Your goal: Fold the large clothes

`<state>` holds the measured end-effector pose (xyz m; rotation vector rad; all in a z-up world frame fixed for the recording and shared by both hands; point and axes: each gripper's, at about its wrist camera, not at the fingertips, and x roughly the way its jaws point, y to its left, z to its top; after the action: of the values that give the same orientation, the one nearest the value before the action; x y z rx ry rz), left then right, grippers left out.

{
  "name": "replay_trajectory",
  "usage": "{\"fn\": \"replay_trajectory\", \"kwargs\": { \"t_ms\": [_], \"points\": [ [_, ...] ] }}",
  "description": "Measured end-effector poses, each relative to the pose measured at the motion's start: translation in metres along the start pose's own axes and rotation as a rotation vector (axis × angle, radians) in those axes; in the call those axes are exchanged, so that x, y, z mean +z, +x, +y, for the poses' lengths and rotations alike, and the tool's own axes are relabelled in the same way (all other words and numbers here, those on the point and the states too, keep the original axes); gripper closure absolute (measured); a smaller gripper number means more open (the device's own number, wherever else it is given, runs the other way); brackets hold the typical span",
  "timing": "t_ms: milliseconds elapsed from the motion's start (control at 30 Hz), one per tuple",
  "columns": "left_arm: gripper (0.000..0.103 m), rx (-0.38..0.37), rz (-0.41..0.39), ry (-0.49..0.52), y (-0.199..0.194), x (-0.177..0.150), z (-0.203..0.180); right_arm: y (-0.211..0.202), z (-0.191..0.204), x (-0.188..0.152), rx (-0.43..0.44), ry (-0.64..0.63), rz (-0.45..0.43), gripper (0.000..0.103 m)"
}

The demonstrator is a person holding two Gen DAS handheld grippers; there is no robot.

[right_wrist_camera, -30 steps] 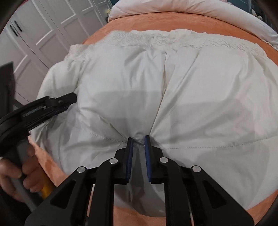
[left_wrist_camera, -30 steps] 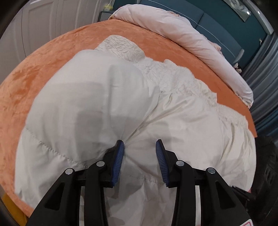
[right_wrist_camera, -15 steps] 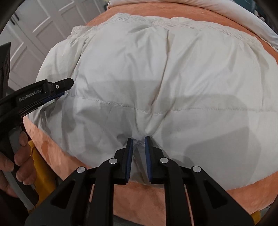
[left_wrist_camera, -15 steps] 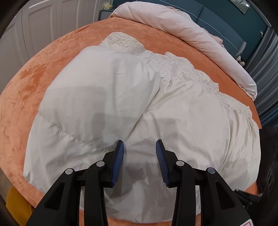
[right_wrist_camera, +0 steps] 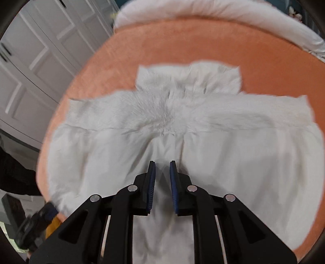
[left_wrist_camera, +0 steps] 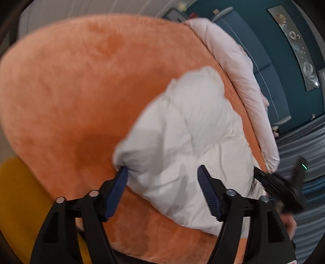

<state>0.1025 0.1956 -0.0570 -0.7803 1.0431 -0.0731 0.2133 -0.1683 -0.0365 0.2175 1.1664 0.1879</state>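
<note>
Soft, even indoor light; both fisheye views motion-blurred, edges bent and darkly vignetted

My two wrist cameras look forward past their tongs, close over the orange bed (left_wrist_camera: 61, 91); both share the white garment (right_wrist_camera: 223, 152).

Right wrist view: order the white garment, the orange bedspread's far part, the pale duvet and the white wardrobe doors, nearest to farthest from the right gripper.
1. White garment, clamped in the right gripper.
2. Orange bedspread, beyond the garment.
3. Pale duvet at the top and white wardrobe doors at upper left: too close to call.
</note>
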Motion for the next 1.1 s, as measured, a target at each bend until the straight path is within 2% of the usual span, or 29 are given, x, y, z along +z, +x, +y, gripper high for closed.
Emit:
{"fn": "replay_trajectory", "kwargs": {
  "t_ms": [67,133,167,267,333,400,467,500,567,600,667,733,833,900,933,1000,1100],
  "points": [
    [0.028,-0.014,0.049,-0.018,0.022,-0.003,0.002,0.037,0.002,0.001,-0.026,0.005,0.057,0.092],
    [0.028,-0.043,0.110,-0.064,0.046,-0.006,0.005,0.055,-0.001,0.000,-0.041,-0.001,0.051,0.092],
    [0.026,-0.060,0.110,-0.081,0.051,-0.005,0.006,0.059,-0.001,0.001,-0.042,0.005,0.048,0.092],
    [0.026,-0.127,0.033,-0.096,0.057,0.010,-0.002,0.066,0.001,0.003,-0.050,-0.013,0.043,0.093],
    [0.053,-0.202,0.022,-0.087,0.065,0.025,-0.011,0.064,0.004,0.007,-0.048,-0.043,0.050,0.093],
    [0.081,-0.224,0.041,-0.077,0.070,0.035,-0.022,0.047,-0.001,0.007,-0.022,-0.014,0.043,0.092],
    [0.089,-0.247,0.026,0.000,0.059,0.040,-0.041,0.006,-0.009,-0.011,0.049,0.008,-0.003,0.088],
    [0.091,-0.232,0.007,0.081,0.047,0.038,-0.057,-0.019,-0.013,-0.030,0.084,0.005,-0.030,0.088],
    [0.093,-0.227,-0.010,0.167,0.032,0.033,-0.079,-0.050,-0.019,-0.062,0.107,0.003,-0.058,0.089],
    [0.093,-0.233,-0.023,0.213,0.022,0.029,-0.094,-0.060,-0.023,-0.087,0.145,0.018,-0.058,0.089],
    [0.093,-0.248,-0.040,0.266,0.010,0.022,-0.116,-0.048,-0.028,-0.115,0.196,0.044,0.001,0.090],
    [0.094,-0.269,-0.051,0.338,-0.003,0.014,-0.144,-0.020,-0.028,-0.134,0.206,0.053,0.035,0.091],
    [0.094,-0.278,-0.020,0.514,-0.015,-0.010,-0.196,0.000,-0.039,-0.143,0.249,0.104,-0.006,0.095],
    [0.094,-0.247,-0.021,0.728,-0.018,-0.049,-0.240,0.005,-0.049,-0.146,0.293,0.143,-0.024,0.099],
    [0.094,-0.241,-0.011,0.794,-0.015,-0.064,-0.255,0.006,-0.052,-0.147,0.307,0.151,-0.032,0.100],
    [0.094,-0.247,0.038,0.894,0.002,-0.097,-0.286,0.008,-0.062,-0.153,0.353,0.187,-0.065,0.102],
    [0.094,-0.251,0.122,0.959,0.037,-0.128,-0.316,0.008,-0.090,-0.175,0.499,0.317,-0.140,0.103]
  ]
}}
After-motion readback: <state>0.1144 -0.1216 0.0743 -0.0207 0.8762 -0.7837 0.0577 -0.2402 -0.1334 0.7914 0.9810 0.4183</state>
